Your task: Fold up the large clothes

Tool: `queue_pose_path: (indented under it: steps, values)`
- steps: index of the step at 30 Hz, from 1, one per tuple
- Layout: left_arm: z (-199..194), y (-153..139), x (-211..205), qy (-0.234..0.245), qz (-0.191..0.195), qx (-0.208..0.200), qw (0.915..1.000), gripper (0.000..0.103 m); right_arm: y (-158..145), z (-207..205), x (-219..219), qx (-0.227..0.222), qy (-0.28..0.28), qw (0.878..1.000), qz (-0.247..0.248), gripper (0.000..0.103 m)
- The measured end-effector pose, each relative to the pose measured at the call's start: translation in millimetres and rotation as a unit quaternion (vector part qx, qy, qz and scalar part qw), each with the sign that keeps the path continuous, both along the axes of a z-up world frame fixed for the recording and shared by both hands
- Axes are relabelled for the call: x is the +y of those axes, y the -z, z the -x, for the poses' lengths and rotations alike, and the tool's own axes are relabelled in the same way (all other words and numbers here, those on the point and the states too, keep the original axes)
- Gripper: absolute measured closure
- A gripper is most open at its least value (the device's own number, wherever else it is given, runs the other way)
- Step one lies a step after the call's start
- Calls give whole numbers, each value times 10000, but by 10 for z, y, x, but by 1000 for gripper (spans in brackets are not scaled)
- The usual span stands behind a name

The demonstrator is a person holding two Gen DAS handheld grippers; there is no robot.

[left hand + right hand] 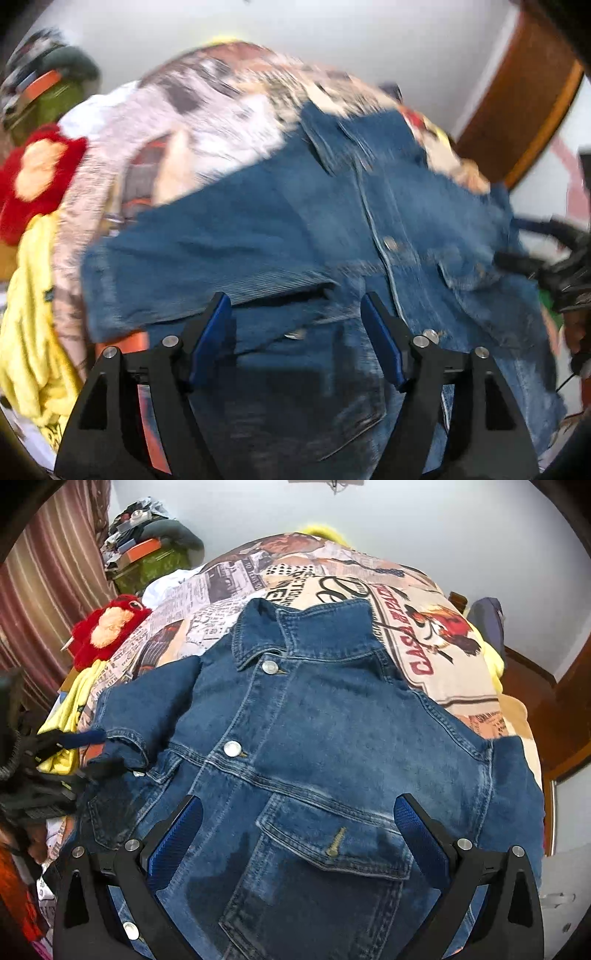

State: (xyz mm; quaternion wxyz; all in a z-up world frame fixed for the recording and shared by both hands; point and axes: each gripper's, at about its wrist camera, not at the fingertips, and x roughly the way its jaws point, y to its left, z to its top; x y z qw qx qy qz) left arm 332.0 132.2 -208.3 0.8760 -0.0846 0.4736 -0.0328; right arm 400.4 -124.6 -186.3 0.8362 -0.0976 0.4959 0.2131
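Observation:
A blue denim jacket (314,738) lies front-up on a bed covered by a newspaper-print blanket (332,576), collar toward the far end. Its left sleeve (207,251) is folded across the body. My left gripper (295,314) is open just above the jacket's lower part, holding nothing; the left wrist view is blurred. It also shows in the right wrist view (92,749) at the sleeve's cuff. My right gripper (295,812) is open over the chest pocket (332,842), empty.
A red plush toy (107,627) and yellow cloth (74,701) lie at the bed's left edge. Cluttered boxes (147,550) stand at the back left by a striped curtain (44,602). Wooden furniture (569,716) stands on the right.

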Motion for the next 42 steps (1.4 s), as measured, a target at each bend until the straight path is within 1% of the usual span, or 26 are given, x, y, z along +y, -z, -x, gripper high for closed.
queue_pose_path:
  steps: [3, 5, 7, 10, 12, 14, 15, 17, 19, 20, 21, 22, 23, 24, 25, 26, 27, 29, 30, 31, 33, 36, 39, 41, 42]
  values:
    - [111, -92, 417, -588, 208, -128, 9980, 29, -3, -29, 104, -29, -71, 10000, -12, 0]
    - [186, -71, 734, -987, 377, -213, 9942, 28, 8, -53, 180, -15, -112, 9999, -26, 0]
    - [201, 26, 999, -1339, 525, -145, 9895, 28, 27, -74, 251, 18, -142, 9999, -46, 0]
    - [227, 266, 1347, -1752, 800, 109, 9812, 28, 69, -94, 349, 67, -202, 9998, -48, 0]
    - [232, 462, 1550, -1982, 1095, 299, 9736, 28, 105, -96, 405, 84, -245, 9997, -4, 0]
    - [243, 608, 1682, -2134, 1328, 421, 9670, 28, 153, -107, 451, 103, -280, 9995, 70, 0]
    - [229, 707, 1751, -2217, 1525, 504, 9618, 28, 175, -118, 468, 111, -289, 9995, 109, 0]
    - [203, 819, 1829, -2203, 1867, 576, 9557, 29, 220, -143, 486, 143, -292, 9993, 159, 0]
    - [129, 910, 1839, -2132, 2126, 635, 9515, 42, 268, -172, 499, 225, -268, 9993, 148, 0]
    - [75, 932, 1823, -2106, 2069, 661, 9531, 45, 282, -183, 492, 252, -256, 9993, 135, 0]
    - [34, 932, 1795, -2076, 1933, 653, 9567, 51, 301, -196, 492, 289, -238, 9992, 125, 0]
    - [10, 929, 1784, -2055, 1779, 640, 9602, 65, 314, -207, 489, 315, -227, 9992, 119, 0]
    - [-34, 910, 1746, -2033, 1524, 654, 9650, 70, 325, -216, 486, 341, -216, 9991, 110, 0]
    - [-59, 891, 1727, -1986, 1432, 642, 9674, 76, 334, -221, 483, 359, -208, 9991, 105, 0]
    - [-57, 834, 1690, -1918, 1314, 548, 9711, 87, 337, -224, 476, 370, -199, 9991, 95, 0]
    - [-56, 750, 1630, -1863, 1079, 451, 9755, 87, 335, -225, 468, 368, -190, 9991, 86, 0]
    - [-55, 659, 1568, -1845, 761, 352, 9792, 87, 328, -230, 455, 362, -179, 9992, 72, 0]
    - [-71, 468, 1453, -1738, 400, 174, 9838, 88, 296, -230, 413, 342, -137, 9993, 19, 0]
    - [-73, 334, 1370, -1643, 312, 16, 9859, 89, 273, -229, 385, 323, -113, 9994, -17, 0]
    - [-76, 234, 1313, -1564, 255, -123, 9873, 89, 248, -226, 357, 294, -94, 9995, -49, 0]
    - [-81, -65, 1086, -1305, 109, -476, 9902, 89, 201, -222, 307, 232, -61, 9997, -99, 0]
    - [-134, -452, 752, -941, -19, -874, 9917, 90, 121, -206, 204, 157, 3, 9996, -218, 0]
    - [-218, -802, 399, -607, -103, -1229, 9905, 90, 26, -181, 65, 73, 92, 9994, -338, 0]
    - [-277, -984, 200, -398, -67, -1389, 9895, 90, -49, -149, -60, -36, 143, 9991, -410, 0]
    - [-326, -1105, 53, -219, -28, -1491, 9886, 90, -84, -128, -121, -108, 170, 9989, -434, 0]
